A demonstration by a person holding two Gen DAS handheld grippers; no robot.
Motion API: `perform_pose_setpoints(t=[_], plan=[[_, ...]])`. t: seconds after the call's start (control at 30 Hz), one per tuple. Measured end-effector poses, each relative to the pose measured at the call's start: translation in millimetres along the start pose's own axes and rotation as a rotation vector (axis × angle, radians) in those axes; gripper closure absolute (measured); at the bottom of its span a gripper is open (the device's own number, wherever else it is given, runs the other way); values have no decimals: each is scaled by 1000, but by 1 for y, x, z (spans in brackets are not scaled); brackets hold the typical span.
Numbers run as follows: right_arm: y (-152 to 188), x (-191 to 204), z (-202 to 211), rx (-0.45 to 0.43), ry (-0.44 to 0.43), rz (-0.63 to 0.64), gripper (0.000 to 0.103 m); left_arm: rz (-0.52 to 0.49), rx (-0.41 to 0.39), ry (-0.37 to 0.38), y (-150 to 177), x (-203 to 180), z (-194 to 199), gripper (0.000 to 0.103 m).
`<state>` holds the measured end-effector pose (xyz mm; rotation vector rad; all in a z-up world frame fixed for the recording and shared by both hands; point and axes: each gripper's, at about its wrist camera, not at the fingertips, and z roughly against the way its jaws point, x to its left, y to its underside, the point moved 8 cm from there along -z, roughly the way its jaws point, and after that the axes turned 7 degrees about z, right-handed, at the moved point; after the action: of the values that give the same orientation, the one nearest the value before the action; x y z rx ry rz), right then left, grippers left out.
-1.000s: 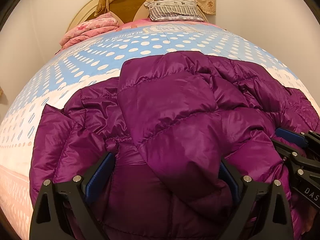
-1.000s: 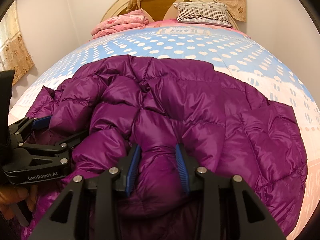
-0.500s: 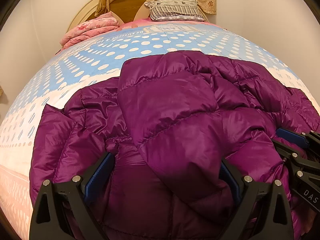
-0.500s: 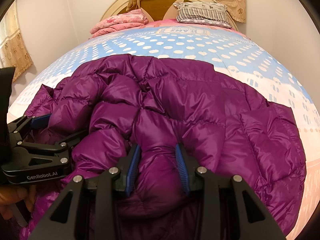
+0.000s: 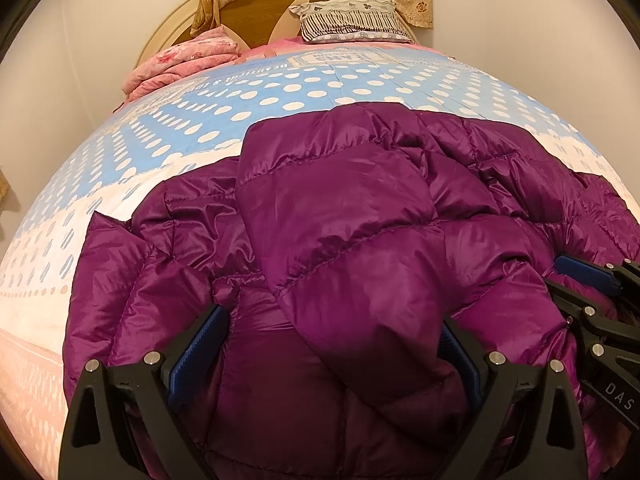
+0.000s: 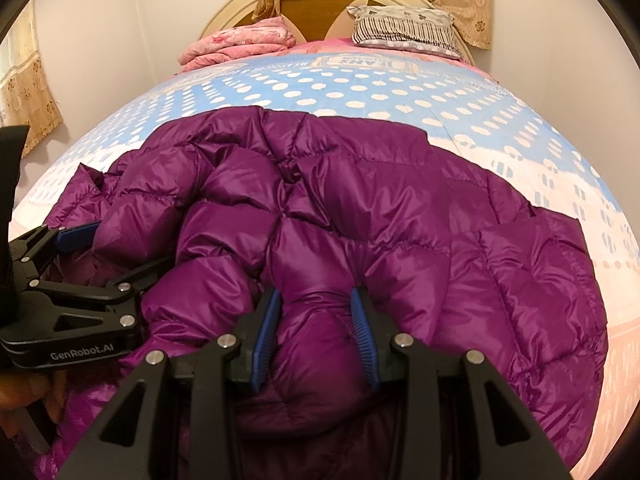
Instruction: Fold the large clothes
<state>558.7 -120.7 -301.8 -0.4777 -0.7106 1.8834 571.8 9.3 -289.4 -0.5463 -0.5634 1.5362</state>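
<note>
Currently the left gripper [image 5: 332,354] stands spread around the purple down jacket [image 5: 360,240]; the right gripper [image 6: 316,334] pinches its puffy fold.

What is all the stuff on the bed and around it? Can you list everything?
Jacket: one, purple, puffy, spread on the near end of the bed.
Bedspread: one, blue with white dots, covering the bed.
Blanket: one, pink, folded at the headboard, left.
Pillow: one, striped, at the headboard, right.
Headboard: one, cream and wood.
Curtains: tan, floral.
Left gripper: black, blue pads, wide apart around the jacket.
Right gripper: black, blue pads, pinching a jacket fold.
</note>
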Motion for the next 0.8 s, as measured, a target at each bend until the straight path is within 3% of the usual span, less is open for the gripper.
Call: perform_pose_setpoints(t=[0.2, 0.27, 0.33, 0.4, 0.6, 0.8], plan=[[-5, 1, 3, 29, -12, 10, 60, -7, 17, -9, -5, 1, 5, 4], [-10, -1, 19, 36, -20, 1, 55, -20, -22, -44, -12, 8, 28, 4], [-12, -7, 46, -3, -32, -15, 35, -14, -58, -8, -14, 10, 55, 4], [-4, -14, 70, -3, -36, -18, 29, -10, -65, 27, -5, 17, 86, 4], [82, -45, 124, 102, 2, -88, 25, -11, -60, 71, 79, 43, 165, 4], [163, -66, 168, 121, 67, -179, 25, -40, -39, -26, 169, 60, 189, 4]])
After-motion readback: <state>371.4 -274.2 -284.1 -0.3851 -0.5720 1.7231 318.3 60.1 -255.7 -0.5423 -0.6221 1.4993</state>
